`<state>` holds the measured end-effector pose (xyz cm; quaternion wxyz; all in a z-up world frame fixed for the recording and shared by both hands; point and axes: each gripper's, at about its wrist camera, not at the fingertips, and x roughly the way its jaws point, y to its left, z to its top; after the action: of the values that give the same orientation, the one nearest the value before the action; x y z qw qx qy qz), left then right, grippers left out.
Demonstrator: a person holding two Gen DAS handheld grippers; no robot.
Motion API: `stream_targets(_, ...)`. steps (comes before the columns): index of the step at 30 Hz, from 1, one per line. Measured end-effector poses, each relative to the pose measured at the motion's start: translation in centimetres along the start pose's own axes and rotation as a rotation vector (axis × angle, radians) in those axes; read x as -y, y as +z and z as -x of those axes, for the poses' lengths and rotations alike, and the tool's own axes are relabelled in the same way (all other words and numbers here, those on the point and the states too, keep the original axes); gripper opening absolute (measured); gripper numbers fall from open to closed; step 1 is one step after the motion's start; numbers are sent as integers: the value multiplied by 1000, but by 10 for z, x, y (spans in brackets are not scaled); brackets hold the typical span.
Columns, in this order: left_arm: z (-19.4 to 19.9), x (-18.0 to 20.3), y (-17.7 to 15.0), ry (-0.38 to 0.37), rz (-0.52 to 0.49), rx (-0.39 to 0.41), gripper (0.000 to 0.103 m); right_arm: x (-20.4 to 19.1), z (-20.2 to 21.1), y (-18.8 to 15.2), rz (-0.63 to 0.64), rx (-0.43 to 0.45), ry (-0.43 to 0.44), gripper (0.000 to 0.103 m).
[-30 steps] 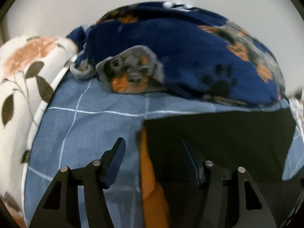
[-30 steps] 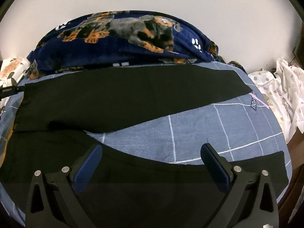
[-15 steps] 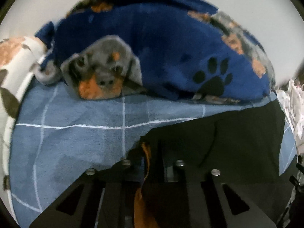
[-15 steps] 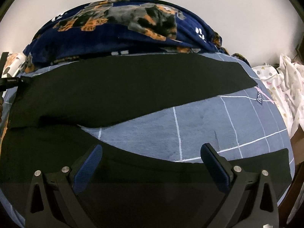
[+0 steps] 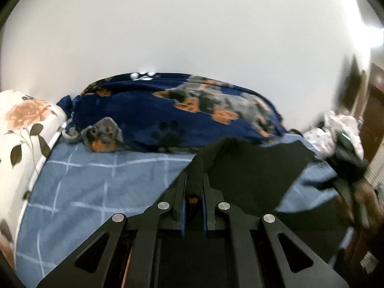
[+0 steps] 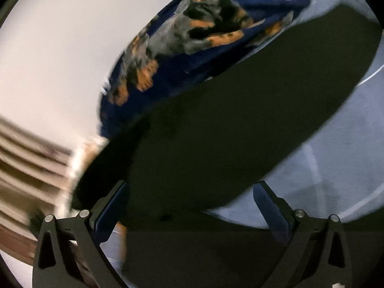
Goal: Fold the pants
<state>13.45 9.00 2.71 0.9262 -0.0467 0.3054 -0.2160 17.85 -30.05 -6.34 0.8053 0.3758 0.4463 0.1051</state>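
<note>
The black pants lie on the blue checked bedsheet. My left gripper is shut on a corner of the pants and holds that edge lifted off the bed. An orange bit shows between its fingers. In the right wrist view the pants fill the middle, tilted and blurred. My right gripper is open and empty, its fingers over the near edge of the fabric.
A navy dog-print blanket is bunched along the white wall behind the pants. A floral pillow lies at the left. A pile of white clothes sits at the bed's right end. A dark wooden door is at the far right.
My left gripper closed on the pants corner and has lifted it up and to the right. My right gripper has swung and tilted sharply, still open.
</note>
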Motion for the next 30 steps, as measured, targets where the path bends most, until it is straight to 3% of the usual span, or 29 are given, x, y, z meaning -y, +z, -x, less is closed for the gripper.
stream_targets(3,17,17,-22,-24,3,-16,11,-3,-11,22,-69,-11,73,102)
stream_targets(9,27,33,-59,-54,44,-86,12,-3,-42,54,-135,-69,110,102)
stream_targets(12,26,35,-67,-56,76,-107,12,4,-68,65,-185,-113,110,96)
stream_targets(15,25,31,-70,-61,111,-116,12,7,-91,67,-195,-168,109,62)
stream_targets(17,25,29,-71,-56,122,-124,13,8,-98,64,-190,-190,99,26)
stream_targets(19,24,28,-72,-50,126,-135,13,6,-99,61,-180,-190,90,9)
stream_targets(25,36,4,-77,-24,197,-159,14,-14,-32,16,-8,-76,75,8)
stream_targets(30,46,-6,-90,4,206,-205,15,-6,16,-50,35,-70,54,7)
